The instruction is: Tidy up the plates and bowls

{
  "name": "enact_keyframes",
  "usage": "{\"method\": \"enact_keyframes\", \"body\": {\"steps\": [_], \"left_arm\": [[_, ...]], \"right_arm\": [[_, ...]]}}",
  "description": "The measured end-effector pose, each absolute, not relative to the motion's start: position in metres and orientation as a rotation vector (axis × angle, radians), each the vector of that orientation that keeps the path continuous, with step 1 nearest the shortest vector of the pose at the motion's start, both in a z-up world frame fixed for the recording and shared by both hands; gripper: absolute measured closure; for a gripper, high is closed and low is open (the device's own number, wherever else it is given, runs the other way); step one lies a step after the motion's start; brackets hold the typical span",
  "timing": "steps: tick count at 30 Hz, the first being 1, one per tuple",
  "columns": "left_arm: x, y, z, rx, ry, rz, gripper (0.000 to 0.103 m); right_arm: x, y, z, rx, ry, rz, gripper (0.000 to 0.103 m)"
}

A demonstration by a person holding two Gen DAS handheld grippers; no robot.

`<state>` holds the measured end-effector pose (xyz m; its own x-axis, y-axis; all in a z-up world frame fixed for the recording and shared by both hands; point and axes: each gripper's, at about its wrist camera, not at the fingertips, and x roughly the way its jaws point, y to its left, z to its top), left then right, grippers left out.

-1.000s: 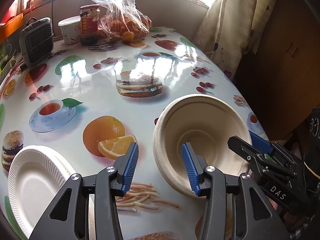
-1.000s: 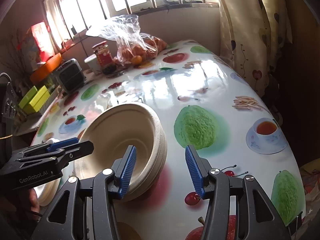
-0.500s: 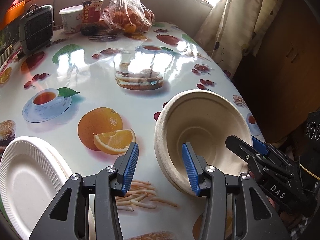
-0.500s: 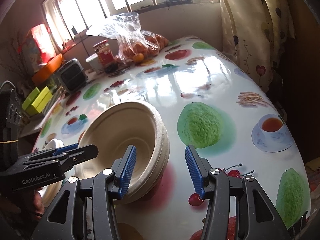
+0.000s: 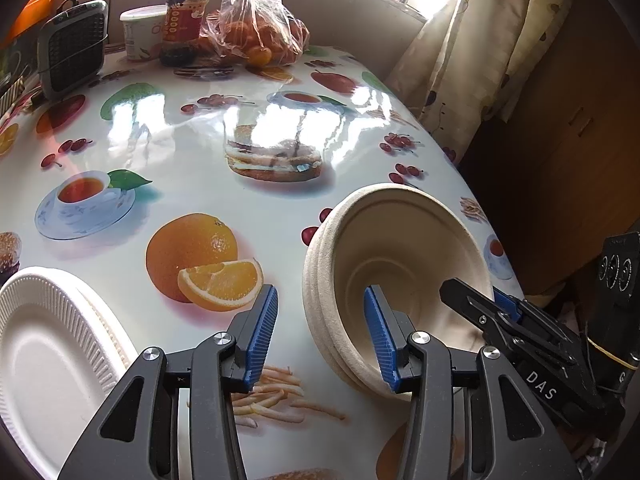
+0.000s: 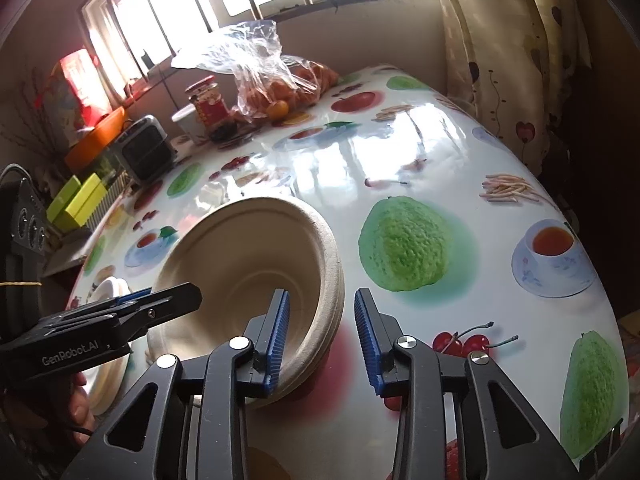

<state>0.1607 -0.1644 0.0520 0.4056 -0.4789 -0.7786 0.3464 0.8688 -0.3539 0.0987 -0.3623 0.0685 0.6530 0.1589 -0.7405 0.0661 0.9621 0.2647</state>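
A stack of beige paper bowls [image 5: 396, 256] sits on the fruit-print table near its right edge; it also shows in the right wrist view [image 6: 248, 264]. My left gripper [image 5: 320, 332] is open, its right finger inside the bowl and its left finger outside the left rim. My right gripper [image 6: 322, 336] is open, its left finger inside the bowl and its right finger outside the right rim. Both straddle the rim without pinching it. A stack of white ribbed paper plates [image 5: 48, 352] lies at the table's near left, and shows small in the right wrist view [image 6: 108, 292].
At the far end stand a plastic bag of oranges [image 5: 256, 28], a red-labelled jar [image 5: 186, 16], a white tub [image 5: 140, 32] and a small dark heater [image 5: 74, 46]. A curtain [image 5: 472, 52] and a wooden cabinet [image 5: 580, 128] flank the table's right edge [image 5: 472, 196].
Both grippers have crept forward a little around the bowl stack. Both stay open and the bowls have not visibly moved.
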Motion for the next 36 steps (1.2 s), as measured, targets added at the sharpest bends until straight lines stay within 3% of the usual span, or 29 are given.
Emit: {"method": "enact_keyframes", "body": {"steps": [5, 7, 13, 36], "left_arm": [[0.16, -0.166, 0.053, -0.141, 1.025, -0.527, 0.068], [0.161, -0.167, 0.052, -0.139, 1.03, -0.531, 0.076], [0.161, -0.168, 0.052, -0.136, 1.028, -0.526, 0.08], [0.156, -0.159, 0.064, -0.143, 0.996, -0.514, 0.081]], "right_arm": [[0.099, -0.36, 0.068, 0.275, 0.864, 0.061, 0.078], [0.099, -0.36, 0.068, 0.278, 0.864, 0.062, 0.078], [0.099, -0.359, 0.068, 0.279, 0.864, 0.059, 0.079], [0.099, -0.357, 0.078, 0.263, 0.846, 0.074, 0.079]]}}
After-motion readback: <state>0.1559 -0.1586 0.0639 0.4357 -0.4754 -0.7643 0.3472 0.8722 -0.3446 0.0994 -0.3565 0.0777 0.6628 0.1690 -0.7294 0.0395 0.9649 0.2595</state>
